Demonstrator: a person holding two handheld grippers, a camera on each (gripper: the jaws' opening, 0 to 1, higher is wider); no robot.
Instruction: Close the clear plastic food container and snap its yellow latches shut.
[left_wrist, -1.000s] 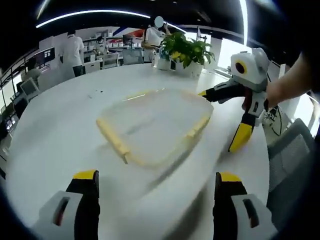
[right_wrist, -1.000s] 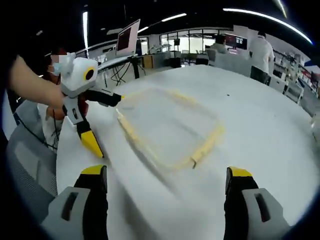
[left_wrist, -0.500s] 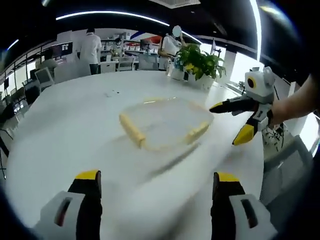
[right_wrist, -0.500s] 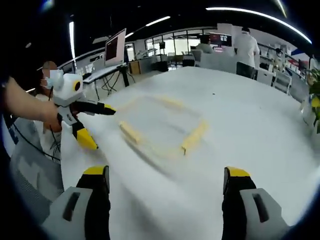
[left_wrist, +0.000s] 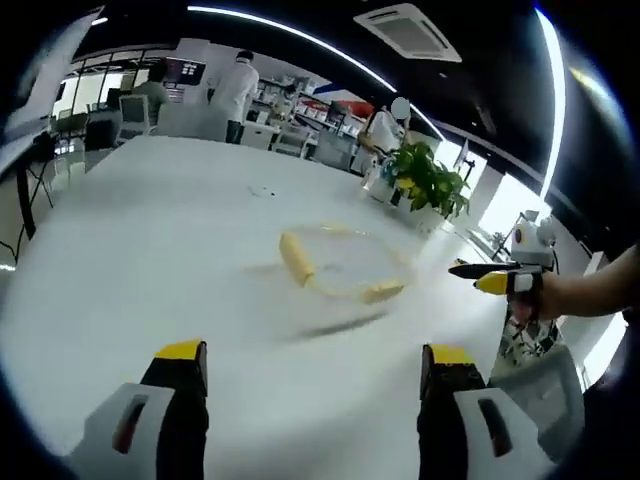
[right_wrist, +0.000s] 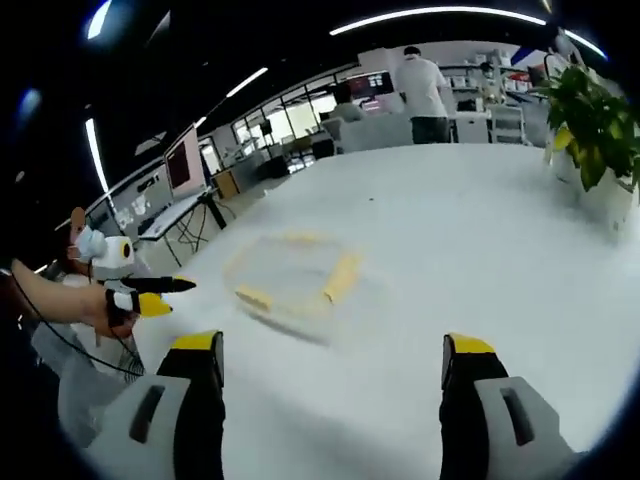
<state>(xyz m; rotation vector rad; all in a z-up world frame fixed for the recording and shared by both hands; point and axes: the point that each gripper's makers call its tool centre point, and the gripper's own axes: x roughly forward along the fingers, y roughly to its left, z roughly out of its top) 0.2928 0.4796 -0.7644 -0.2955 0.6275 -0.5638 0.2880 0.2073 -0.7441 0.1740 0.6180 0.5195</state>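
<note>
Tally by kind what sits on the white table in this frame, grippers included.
Clear plastic food container: 1
Yellow latches on it that I can make out: 2, and
Potted plant: 1
Hand-held grippers, held above the table: 2, left hand-held gripper and right hand-held gripper
Total: 6

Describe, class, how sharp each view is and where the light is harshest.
Left gripper view: the container is smeared by motion blur, and the window behind the plant is blown out. Right gripper view: the container is equally soft on the white table, with ceiling strip lights bent by fisheye distortion.
</note>
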